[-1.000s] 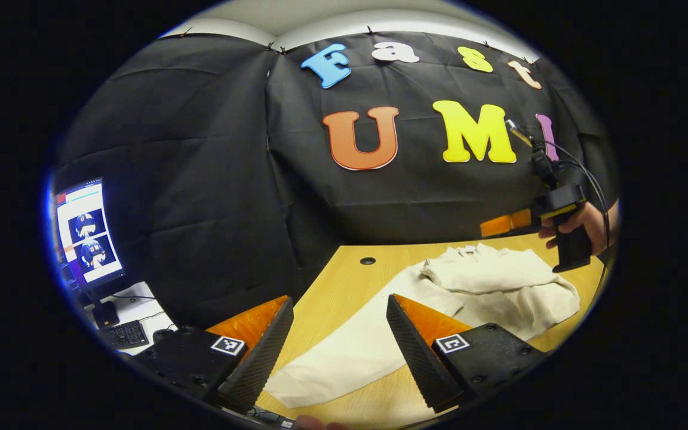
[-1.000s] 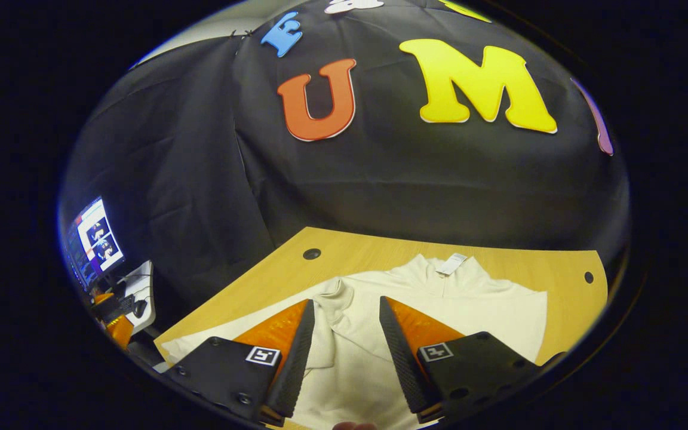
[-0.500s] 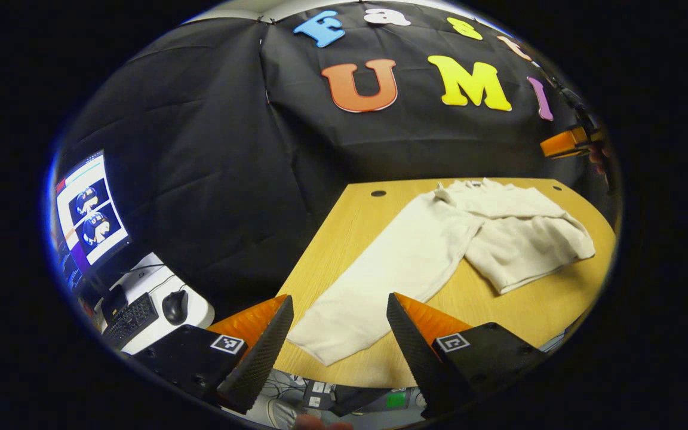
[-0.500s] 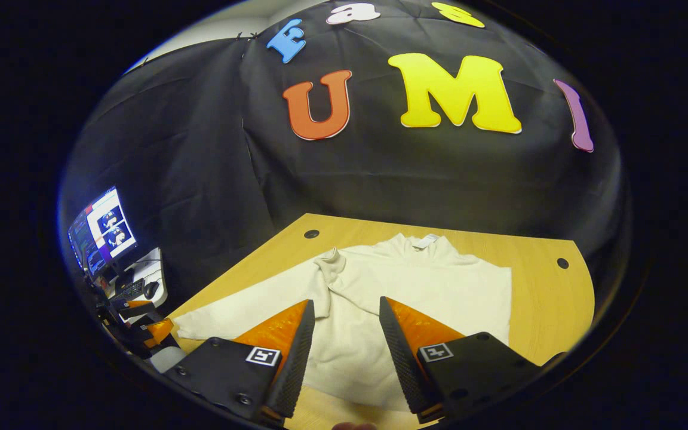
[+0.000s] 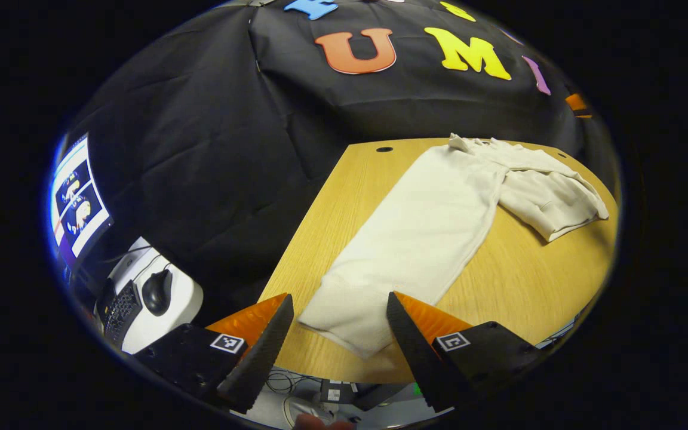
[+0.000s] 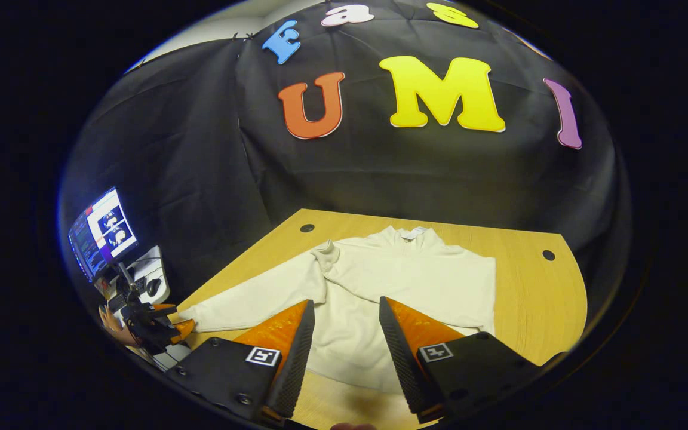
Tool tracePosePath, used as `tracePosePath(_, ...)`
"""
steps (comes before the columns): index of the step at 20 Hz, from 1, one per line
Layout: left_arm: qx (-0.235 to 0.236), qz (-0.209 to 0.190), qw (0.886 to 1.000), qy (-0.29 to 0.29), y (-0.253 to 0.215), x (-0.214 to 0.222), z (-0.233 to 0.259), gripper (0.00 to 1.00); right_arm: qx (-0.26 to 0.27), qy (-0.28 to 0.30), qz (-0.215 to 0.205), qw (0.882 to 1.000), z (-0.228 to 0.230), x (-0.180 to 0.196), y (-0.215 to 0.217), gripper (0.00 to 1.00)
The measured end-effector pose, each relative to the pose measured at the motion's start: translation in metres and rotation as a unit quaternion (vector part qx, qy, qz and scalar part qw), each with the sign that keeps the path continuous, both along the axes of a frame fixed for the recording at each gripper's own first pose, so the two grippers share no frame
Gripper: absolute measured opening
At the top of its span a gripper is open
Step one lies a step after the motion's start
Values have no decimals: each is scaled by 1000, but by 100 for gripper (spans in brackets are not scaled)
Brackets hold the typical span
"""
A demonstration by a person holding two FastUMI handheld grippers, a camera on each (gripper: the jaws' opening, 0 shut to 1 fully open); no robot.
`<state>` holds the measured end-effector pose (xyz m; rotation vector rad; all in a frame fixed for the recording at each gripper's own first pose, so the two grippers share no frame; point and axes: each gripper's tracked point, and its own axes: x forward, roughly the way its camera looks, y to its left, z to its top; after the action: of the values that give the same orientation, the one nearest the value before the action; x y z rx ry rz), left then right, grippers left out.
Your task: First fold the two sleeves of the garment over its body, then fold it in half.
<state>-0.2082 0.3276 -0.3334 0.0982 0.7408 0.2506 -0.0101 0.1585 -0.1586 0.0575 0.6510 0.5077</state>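
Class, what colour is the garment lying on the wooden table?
The garment is plain cream, off-white, with no pattern; the right gripper view shows it best.

Pale wooden tabletop: bare wood is lying open right of the cream long-sleeved garment and along the near edge. The garment's outstretched sleeve is occupying the table's left part, reaching toward the edge. The black cloth wall is closing off the far side. Two cable holes are sitting unobstructed.

Black hand-held gripper body, square fiducial tags, visible screws
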Motion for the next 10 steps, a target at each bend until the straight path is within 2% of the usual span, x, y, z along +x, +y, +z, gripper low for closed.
tracePosePath(4,-34,-8,999,-3,-3,3,-6,100,-1,14,-8,1000,-6,0,-2,69)
tracePosePath(7,-76,10,997,-15,-6,1,-12,93,6,26,-10,1000,-10,-1,4,70)
tracePosePath(10,-84,16,996,-3,-9,3,-11,82,5,26,0,1000,-10,-4,9,69)
